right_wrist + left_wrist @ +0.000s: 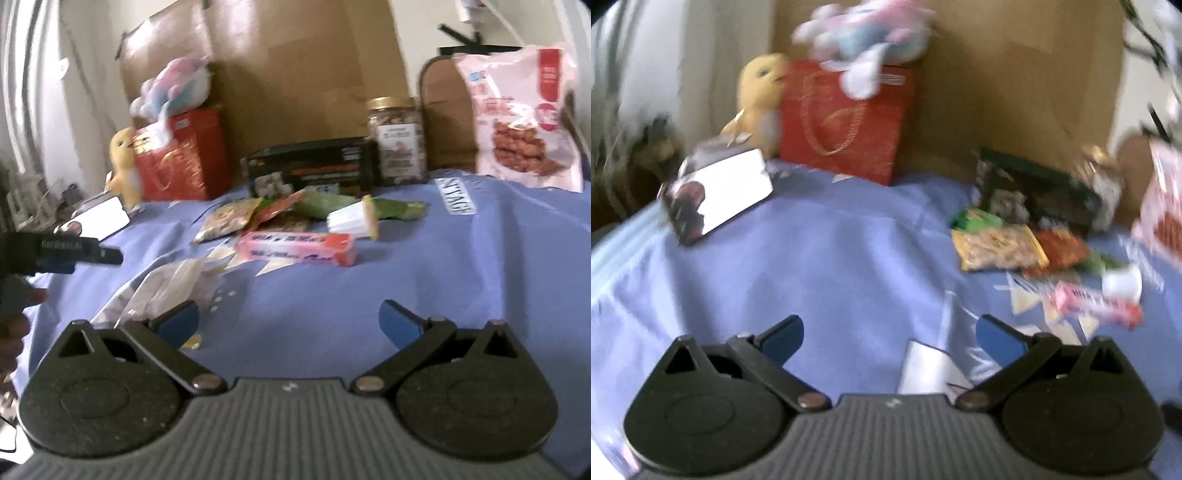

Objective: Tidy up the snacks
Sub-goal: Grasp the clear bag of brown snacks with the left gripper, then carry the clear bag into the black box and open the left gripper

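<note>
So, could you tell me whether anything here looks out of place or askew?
Yes: the white cup lies tipped on its side beside the pink pack, and small packets sit in a loose, overlapping heap rather than sorted.

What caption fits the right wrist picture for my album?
Open right tool hovers over a blue cloth, facing a pink snack pack and scattered snacks.

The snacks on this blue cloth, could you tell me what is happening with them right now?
Nothing is being held at the moment. The left tool and right tool both hover open above the blue cloth. The loose packets, such as the pink pack and the yellow bag, lie in a pile before the dark box and jar.
</note>
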Motion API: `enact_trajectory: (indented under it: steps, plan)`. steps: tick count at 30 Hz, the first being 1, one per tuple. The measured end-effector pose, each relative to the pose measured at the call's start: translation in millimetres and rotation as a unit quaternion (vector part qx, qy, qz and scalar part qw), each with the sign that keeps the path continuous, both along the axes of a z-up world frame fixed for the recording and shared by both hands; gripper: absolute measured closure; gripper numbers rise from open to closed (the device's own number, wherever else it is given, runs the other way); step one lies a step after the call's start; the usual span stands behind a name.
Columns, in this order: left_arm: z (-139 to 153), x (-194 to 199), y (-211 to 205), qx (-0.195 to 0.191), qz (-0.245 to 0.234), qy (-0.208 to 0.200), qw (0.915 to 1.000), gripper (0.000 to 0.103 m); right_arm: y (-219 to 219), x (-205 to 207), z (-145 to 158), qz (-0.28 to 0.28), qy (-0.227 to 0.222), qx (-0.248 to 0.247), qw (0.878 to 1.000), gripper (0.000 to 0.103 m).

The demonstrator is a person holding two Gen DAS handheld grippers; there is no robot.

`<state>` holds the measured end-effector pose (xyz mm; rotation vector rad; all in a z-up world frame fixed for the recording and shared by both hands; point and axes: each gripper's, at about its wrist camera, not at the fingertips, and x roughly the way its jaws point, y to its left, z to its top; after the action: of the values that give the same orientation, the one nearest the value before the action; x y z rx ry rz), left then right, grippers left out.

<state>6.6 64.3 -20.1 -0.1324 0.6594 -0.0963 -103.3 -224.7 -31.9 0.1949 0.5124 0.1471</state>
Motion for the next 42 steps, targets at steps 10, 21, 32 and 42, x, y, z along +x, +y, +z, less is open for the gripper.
enact_trajectory:
  steps: [10, 21, 32, 42]
  plan:
    - [-11, 12, 33, -0.179, -0.12, 0.056, 0.9748, 0.048, 26, 22, -3, 0.12, 0.042, -0.008, 0.992, 0.054]
    - [-23, 27, -34, -0.148, -0.249, 0.101, 0.9517, 0.051, 49, 40, -8, 0.182, 0.05, -0.027, 0.982, 0.055]
    - [22, 36, -62, -0.125, -0.273, 0.037, 0.9532, 0.059, 42, 44, 11, 0.175, 0.008, -0.044, 0.984, 0.071]
    - [86, 114, -112, -0.106, -0.288, -0.06, 0.9497, 0.059, 12, 120, 53, 0.129, -0.079, -0.069, 0.986, 0.072]
